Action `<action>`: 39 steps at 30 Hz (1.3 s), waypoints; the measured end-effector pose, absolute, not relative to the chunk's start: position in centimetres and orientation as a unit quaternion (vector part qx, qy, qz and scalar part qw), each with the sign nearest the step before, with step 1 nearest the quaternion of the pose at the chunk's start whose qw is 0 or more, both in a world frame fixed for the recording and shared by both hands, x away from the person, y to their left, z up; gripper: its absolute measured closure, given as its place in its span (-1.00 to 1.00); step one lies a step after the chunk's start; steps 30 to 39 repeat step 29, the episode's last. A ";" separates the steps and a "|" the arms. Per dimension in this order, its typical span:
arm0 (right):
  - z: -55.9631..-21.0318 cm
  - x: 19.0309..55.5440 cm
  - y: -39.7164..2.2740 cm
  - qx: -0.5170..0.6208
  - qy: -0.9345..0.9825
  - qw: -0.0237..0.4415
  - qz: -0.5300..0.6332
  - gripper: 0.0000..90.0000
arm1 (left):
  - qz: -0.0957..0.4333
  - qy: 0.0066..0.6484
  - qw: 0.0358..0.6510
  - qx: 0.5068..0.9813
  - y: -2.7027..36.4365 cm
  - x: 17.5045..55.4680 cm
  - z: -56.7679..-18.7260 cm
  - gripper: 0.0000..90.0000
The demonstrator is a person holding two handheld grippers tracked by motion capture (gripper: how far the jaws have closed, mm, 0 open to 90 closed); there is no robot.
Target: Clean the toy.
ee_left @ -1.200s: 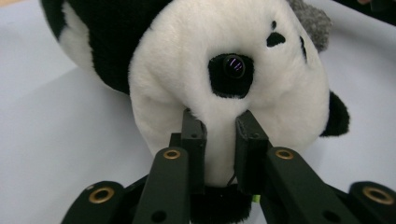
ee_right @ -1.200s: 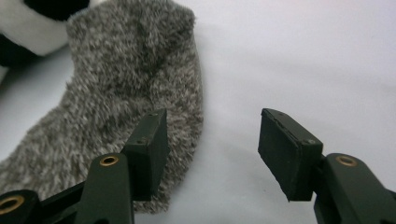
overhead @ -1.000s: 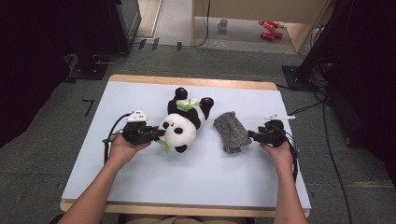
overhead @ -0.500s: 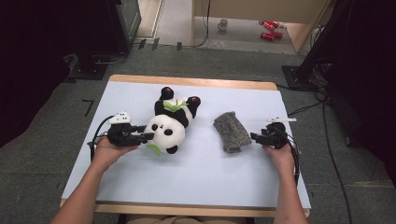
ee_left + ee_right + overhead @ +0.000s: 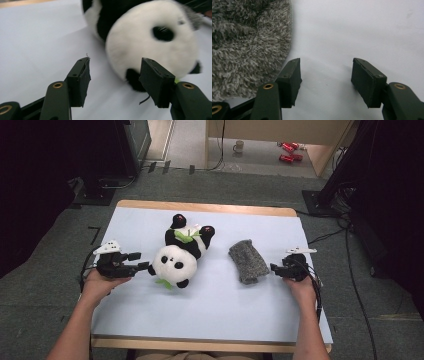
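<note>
Table (image 5: pixel 215 320): pale blue top with a wooden edge showing at the far and near sides; grey floor all round it.

Plush panda (image 5: pixel 181 251): lies on its back left of centre, white head toward the near-left, black legs pointing far-right, a green leaf on its chest and another by its chin. In the left gripper view its head (image 5: pixel 152 40) sits just past your jaws, toward the right of the view.

Left gripper (image 5: pixel 142 266): in your left hand (image 5: pixel 100 282) at the left side of the table, tips pointed right at the panda's head and just beside it. Its jaws have just been opening; they stand spread, with bare table between them. The right-hand jaw in the left gripper view lies close against the head's lower edge; whether it touches, you cannot tell.

Grey fuzzy cloth (image 5: pixel 248 261): a folded knit piece right of centre, well apart from the panda, with clear tabletop between the two.

Right gripper (image 5: pixel 274 268): in your right hand (image 5: pixel 302 287) near the right edge, tips aimed left at the cloth's near-right end. Jaws spread, pinching nothing; in the right gripper view the cloth (image 5: pixel 247 45) lies left of and beyond the left-hand jaw.

Surroundings: a mug (image 5: pixel 239 145) and red cans (image 5: pixel 286 151) on the floor far beyond the table; cables (image 5: pixel 350 265) trail along the floor at the right.
</note>
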State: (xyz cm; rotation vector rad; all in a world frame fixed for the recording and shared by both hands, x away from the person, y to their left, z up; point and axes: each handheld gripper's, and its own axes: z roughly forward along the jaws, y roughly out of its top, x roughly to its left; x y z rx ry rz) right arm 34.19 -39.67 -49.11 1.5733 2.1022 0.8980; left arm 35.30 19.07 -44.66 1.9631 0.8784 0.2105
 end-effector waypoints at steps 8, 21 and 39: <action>-49.5 33.7 -39.5 0.543 0.748 0.204 0.321 -0.12 | 0.096 0.403 0.408 0.814 20.5 36.5 -47.4 -0.10; -50.0 33.4 -39.6 0.530 0.747 0.209 0.343 -0.30 | 0.132 0.386 0.369 0.835 20.8 36.8 -49.1 -0.21; -50.2 33.2 -39.6 0.520 0.751 0.209 0.349 -0.36 | 0.129 0.380 0.380 0.833 20.9 36.6 -49.3 -0.30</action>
